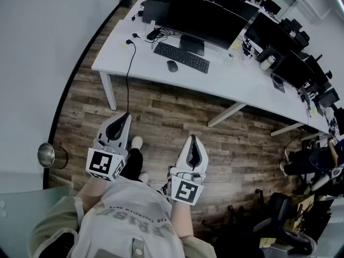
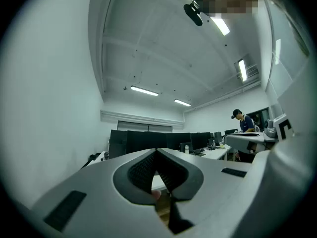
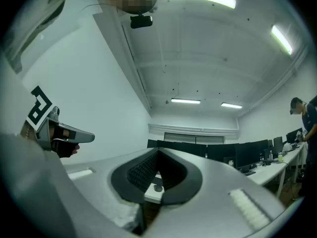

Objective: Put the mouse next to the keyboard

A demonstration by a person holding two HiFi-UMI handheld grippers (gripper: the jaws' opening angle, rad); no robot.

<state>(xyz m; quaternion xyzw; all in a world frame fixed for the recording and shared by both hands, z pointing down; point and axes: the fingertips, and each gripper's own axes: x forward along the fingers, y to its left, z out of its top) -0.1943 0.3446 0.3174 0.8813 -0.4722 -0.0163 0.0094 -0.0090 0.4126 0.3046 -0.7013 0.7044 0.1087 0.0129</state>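
Head view: both grippers were held low at the person's waist, noses pointing toward the white desk (image 1: 156, 71).

Left gripper (image 1: 127, 116): fingers closed tip to tip, nothing between them. The left gripper view agreed, with its pads meeting at the nose (image 2: 157, 151) and only a sliver of desk and floor showing through the hollow behind them.

Mouse (image 1: 172, 65): sitting on the desk just on the near side of the keyboard (image 1: 181, 57), toward that keyboard's left half. No gap was resolvable between the two.

Right gripper (image 1: 193, 139): likewise closed and empty. This was confirmed in the right gripper view (image 3: 158, 151).

Key relation: the mouse lay straight ahead of and well apart from both noses, with bare wood floor between. It sat off to the right of the left gripper's line and only slightly left of the right gripper's. Judged the right gripper the nearer and better aligned.

Not resolved:
- The mouse's long axis, as it was too small. It seemed to run roughly crosswise to the keyboard's length.
- Whether the mouse had a cord.
- The dark specks on the desk edge seen through the right gripper's hollow; mouse or keyboard could not be told apart.
- The desk's right end, which ran out toward the fisheye edge.
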